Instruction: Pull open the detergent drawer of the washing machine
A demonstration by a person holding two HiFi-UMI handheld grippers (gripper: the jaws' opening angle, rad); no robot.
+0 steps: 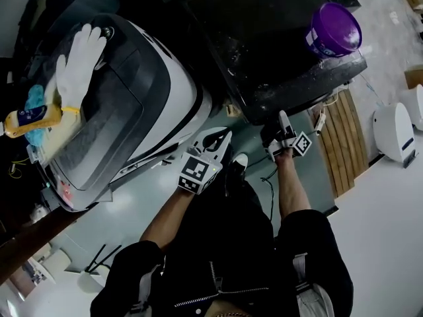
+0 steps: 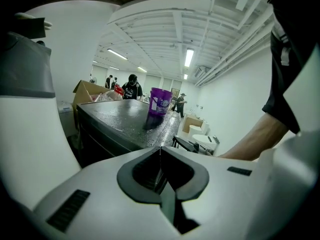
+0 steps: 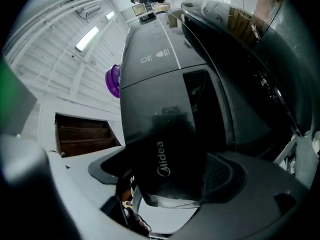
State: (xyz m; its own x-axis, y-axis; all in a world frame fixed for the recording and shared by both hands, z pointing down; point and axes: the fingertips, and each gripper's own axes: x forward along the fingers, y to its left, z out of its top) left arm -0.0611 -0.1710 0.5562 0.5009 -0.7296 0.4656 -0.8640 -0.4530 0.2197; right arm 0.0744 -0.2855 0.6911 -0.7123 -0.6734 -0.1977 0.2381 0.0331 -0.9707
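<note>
Just below the front edge of the dark washing machine (image 1: 264, 45), my right gripper (image 1: 284, 121) stands with its jaws spread wide. The machine's dark, Midea-marked detergent drawer (image 3: 170, 149) sits between them, and a gap shows on one side. My left gripper (image 1: 220, 137) hangs empty near the machine's front left corner, its jaws pressed together. A purple cup (image 1: 334, 30) stands on the machine's top, by its right edge.

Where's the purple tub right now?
Head view, upper right: the purple plastic tub stands on top of the black washing machine, near its right edge.
</note>
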